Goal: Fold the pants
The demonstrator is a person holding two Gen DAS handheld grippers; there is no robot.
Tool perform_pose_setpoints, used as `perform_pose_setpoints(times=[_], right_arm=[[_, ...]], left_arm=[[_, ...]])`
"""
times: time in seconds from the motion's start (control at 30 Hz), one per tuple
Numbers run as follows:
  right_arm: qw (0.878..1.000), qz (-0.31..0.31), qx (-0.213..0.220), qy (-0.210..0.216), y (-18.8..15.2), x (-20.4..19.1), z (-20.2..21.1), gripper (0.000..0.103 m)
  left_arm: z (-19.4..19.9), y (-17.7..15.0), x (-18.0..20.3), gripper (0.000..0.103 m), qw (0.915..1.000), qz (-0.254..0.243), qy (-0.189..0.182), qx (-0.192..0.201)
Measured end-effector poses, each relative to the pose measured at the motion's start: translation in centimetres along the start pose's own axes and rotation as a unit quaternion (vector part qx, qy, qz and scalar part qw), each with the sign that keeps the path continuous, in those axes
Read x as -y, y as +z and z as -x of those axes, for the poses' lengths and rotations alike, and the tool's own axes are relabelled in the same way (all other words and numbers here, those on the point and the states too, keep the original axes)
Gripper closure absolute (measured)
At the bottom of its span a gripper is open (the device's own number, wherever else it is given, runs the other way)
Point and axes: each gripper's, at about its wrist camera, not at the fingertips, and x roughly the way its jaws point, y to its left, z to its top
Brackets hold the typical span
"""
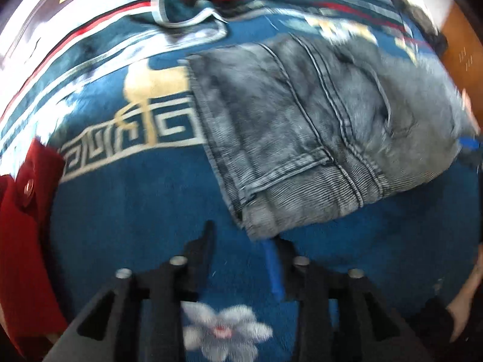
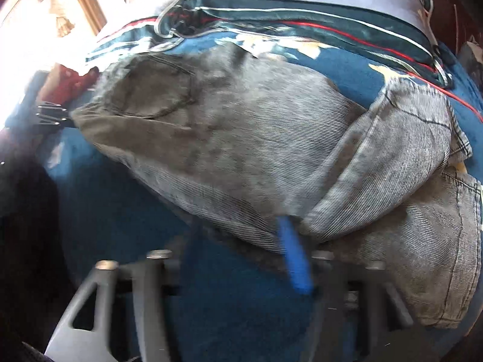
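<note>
Denim, grey washed pants look heavy and floppy; my left gripper gapes empty, my right gripper spread at the folded edge.

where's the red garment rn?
The red garment sits at the left wrist view's left edge on the blue blanket, left of the grey jeans.

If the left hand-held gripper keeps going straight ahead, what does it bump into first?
Probably the grey jeans. The left hand-held gripper is open, and the near corner of the folded jeans lies just past its fingertips on the blue blanket. Depth is hard to judge, so it might brush the blanket first.
</note>
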Motion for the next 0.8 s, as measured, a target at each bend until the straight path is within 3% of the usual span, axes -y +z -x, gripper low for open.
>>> perform_pose_setpoints(times=[0.13,0.3,0.4,0.57,0.67,0.8], right_arm=[[1.0,-0.004,0.025,0.003,-0.3,-0.5,2.9,0.034],[0.991,-0.11,0.075,-0.012,1.4,2.9,5.0,0.033],[0.979,-0.175,0.089,-0.046,3.3,5.3,4.6,0.037],[0.966,-0.217,0.112,-0.078,6.5,7.1,3.0,0.063],[0.951,-0.271,0.125,-0.082,8.9,9.7,2.7,0.063],[0.957,-0.266,0.068,-0.095,12.3,12.1,0.9,0.063]], left_arm=[[4.1,-0.3,-2.4,0.063,0.9964,0.059,-0.024,0.055],[6.1,2.1,-0.8,0.06,0.9888,0.093,-0.039,0.111],[5.4,4.4,2.9,0.054,0.9872,0.078,-0.073,0.118],[3.1,6.8,11.1,0.054,0.9884,0.024,-0.114,0.097],[2.2,7.4,16.2,0.054,0.984,-0.007,-0.156,0.086],[1.1,7.8,22.3,0.054,0.9752,-0.066,-0.2,0.067]])
